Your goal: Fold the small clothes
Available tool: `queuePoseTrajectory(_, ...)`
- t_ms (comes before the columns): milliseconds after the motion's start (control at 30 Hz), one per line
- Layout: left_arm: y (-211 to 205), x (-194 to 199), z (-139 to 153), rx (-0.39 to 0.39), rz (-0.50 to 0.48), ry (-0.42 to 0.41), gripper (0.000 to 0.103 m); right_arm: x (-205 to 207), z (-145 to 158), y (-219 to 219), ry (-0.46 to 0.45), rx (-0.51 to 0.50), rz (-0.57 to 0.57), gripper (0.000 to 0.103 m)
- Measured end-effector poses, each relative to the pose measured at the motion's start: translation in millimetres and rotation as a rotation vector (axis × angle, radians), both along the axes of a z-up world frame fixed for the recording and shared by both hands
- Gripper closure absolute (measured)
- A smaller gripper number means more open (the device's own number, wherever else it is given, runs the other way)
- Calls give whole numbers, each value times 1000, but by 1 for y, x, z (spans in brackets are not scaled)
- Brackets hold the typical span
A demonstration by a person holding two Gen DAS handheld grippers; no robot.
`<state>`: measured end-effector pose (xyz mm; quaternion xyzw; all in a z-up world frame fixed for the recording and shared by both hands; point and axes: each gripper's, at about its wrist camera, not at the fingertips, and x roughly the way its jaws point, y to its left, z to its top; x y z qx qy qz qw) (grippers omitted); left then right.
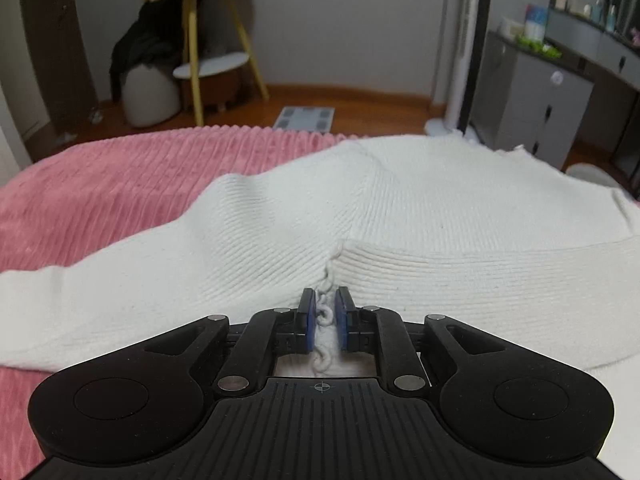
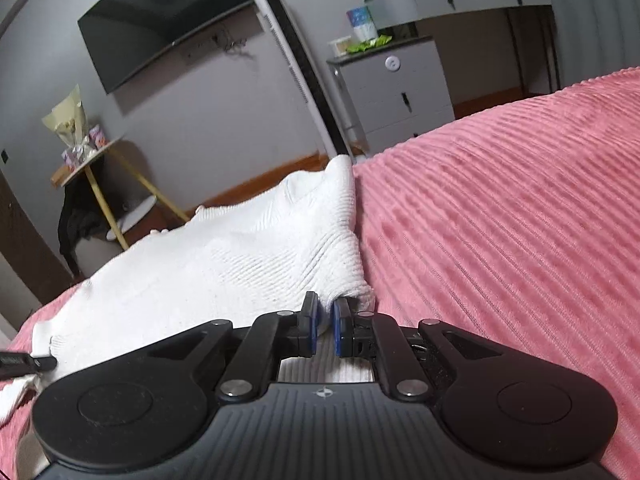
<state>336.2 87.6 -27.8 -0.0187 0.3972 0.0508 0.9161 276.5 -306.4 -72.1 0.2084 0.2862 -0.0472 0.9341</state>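
Left gripper (image 1: 325, 312) pads sit a little apart with a twisted seam of the white knit sweater (image 1: 400, 216) between them, contact unclear; right gripper (image 2: 325, 316) is clamped on a sweater corner at its right edge. Sweater lies on the pink bedspread (image 1: 100, 184), 1 sleeve stretched left and 1 panel already doubled over. Fold looks partly done, with sleeve tuck and final halving left; gray dresser (image 2: 396, 88) far behind.

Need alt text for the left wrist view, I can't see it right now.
The left gripper has a twisted seam edge of a white knit sweater between its blue pads, which barely touch it. The sweater lies spread on a pink ribbed bedspread.
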Motion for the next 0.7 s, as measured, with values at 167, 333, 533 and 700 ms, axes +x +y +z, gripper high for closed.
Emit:
queuePoseTrajectory(167, 17, -22, 14, -37, 40, -23, 59, -8, 14, -13, 48, 96, -62, 71)
queuePoseTrajectory(333, 68, -51, 23, -144, 218, -45, 30, -19, 28, -3, -38, -15, -71, 63)
queuePoseTrajectory(533, 170, -90, 2, -317, 590, -43, 28, -10, 13, 33, 0, -169, 105, 72)
queuePoseTrajectory(700, 247, -122, -10, -408, 840, -135, 36, -14, 19, 30, -24, -147, 79, 72)
